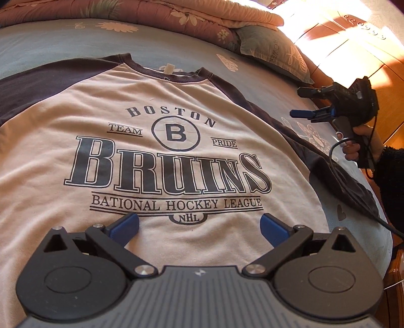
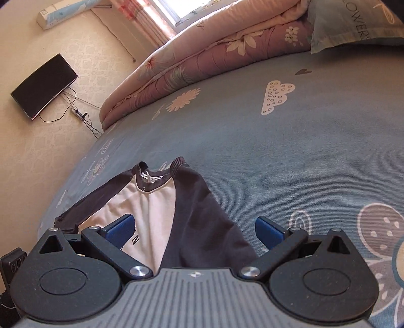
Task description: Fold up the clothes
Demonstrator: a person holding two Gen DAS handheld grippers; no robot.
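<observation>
A cream raglan shirt (image 1: 161, 101) with dark sleeves and a "Boston Bruins" print lies flat, face up, on the bed, collar pointing away. My left gripper (image 1: 199, 223) hovers open over the shirt's lower front, nothing between its blue fingers. In the left wrist view, my right gripper (image 1: 298, 103) is held by a hand (image 1: 358, 146) at the bed's right side, above the shirt's right sleeve (image 1: 335, 181), jaws apart. In the right wrist view, the right gripper (image 2: 194, 229) stands open above that dark sleeve (image 2: 199, 214), with the shirt's collar (image 2: 156, 176) beyond.
The blue patterned bedsheet (image 2: 252, 141) spreads around the shirt. A folded floral quilt (image 1: 156, 15) and a pillow (image 1: 275, 50) lie at the far side. A wooden headboard (image 1: 353, 50) stands at right. A dark screen (image 2: 44, 85) and cables lie on the floor past the bed.
</observation>
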